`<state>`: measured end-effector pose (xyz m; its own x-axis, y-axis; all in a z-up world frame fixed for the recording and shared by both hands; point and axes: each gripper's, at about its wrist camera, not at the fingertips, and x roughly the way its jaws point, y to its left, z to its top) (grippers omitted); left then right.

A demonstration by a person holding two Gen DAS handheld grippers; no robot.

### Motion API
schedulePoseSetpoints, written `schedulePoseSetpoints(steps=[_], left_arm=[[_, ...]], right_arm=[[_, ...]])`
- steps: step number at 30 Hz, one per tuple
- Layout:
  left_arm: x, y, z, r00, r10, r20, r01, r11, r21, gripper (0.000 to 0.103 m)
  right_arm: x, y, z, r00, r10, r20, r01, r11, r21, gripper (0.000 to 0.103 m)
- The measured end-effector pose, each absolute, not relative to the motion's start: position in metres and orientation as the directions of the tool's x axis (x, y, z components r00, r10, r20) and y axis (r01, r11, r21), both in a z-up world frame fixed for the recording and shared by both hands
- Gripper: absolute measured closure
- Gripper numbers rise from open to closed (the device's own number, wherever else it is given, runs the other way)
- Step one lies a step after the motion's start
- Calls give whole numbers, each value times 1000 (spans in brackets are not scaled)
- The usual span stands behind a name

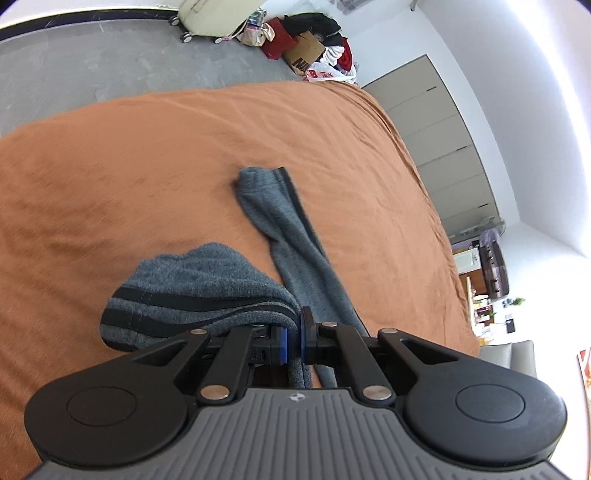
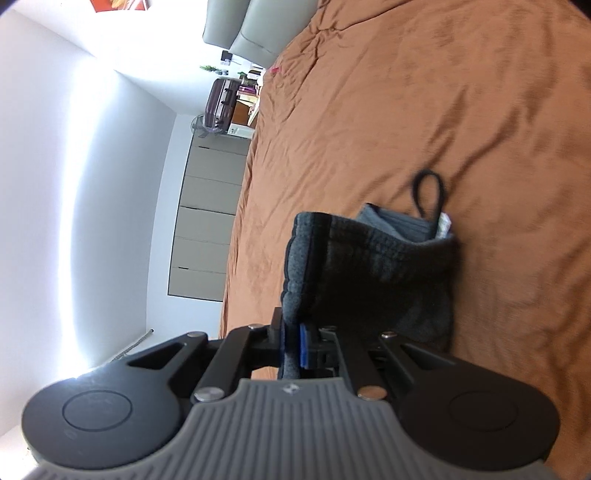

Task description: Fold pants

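Note:
Grey knit pants (image 1: 291, 236) with black side stripes hang from both grippers above an orange bedspread (image 1: 147, 166). In the left wrist view my left gripper (image 1: 294, 338) is shut on a bunched, striped edge of the pants, and one leg trails down to the bed, its cuff lying on the spread. In the right wrist view my right gripper (image 2: 293, 345) is shut on the waistband end of the pants (image 2: 369, 266); a black drawstring loop (image 2: 428, 192) and a white label stick out of the waist opening.
The orange bedspread (image 2: 443, 92) fills most of both views. Beyond the bed lie a grey floor, a cream suitcase (image 1: 218, 14) and a heap of bags and clothes (image 1: 314, 48). Grey wardrobe doors (image 1: 443, 147) line the wall; grey cushions (image 2: 251, 33) sit at the bed's head.

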<state>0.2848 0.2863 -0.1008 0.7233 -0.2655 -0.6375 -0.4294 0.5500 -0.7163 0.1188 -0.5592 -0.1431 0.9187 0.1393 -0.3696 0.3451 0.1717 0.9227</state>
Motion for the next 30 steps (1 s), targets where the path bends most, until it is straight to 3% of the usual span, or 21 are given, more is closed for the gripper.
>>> schedulePoseSetpoints(steps=[18,30], left_arm=[[439,248,-118,595,-294,-748,-546,536,-644,97],[513,226,-153,435,-263,-861,-628,597,-499,97]], right_arm=[[242,-579,-153,883,107,-458,449,97,888,100],[306,-585,-181,826,119,-552,543,95,834,100]])
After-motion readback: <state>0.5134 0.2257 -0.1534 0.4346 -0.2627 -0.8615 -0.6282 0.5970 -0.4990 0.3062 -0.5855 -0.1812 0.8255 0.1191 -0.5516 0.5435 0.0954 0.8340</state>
